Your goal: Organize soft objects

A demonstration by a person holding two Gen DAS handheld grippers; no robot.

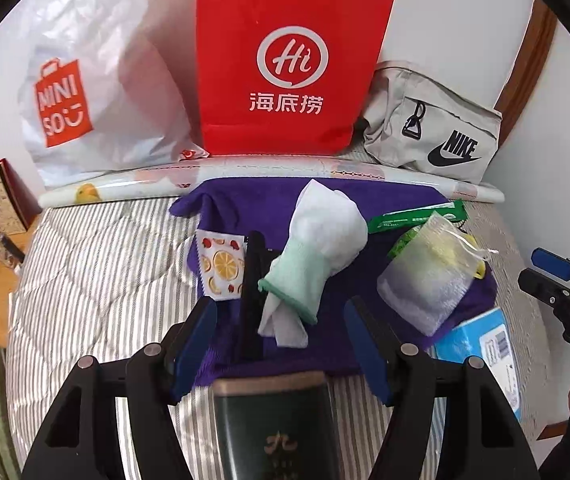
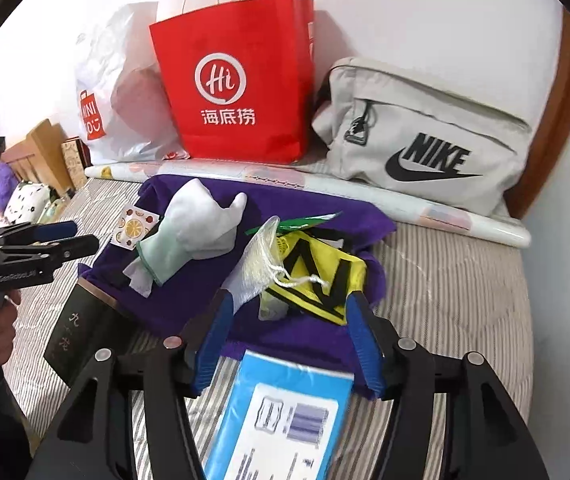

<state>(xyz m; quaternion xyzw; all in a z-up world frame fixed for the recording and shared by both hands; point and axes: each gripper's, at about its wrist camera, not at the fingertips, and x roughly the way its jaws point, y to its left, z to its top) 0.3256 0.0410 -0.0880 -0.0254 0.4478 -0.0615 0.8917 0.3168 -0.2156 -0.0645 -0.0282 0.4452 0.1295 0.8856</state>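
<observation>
On the purple cloth lie a glove and mesh pouch; both grippers, left and right, gape empty above.

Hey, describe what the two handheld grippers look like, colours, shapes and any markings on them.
Both are matte black plastic. The left gripper has two angular arms with triangular cut-outs, round silver pivot pins and blue pads on its fingers. The right gripper is built the same, with blue pads. Seen from the side, each body carries small white lettering, only partly readable, above a black handle.
</observation>
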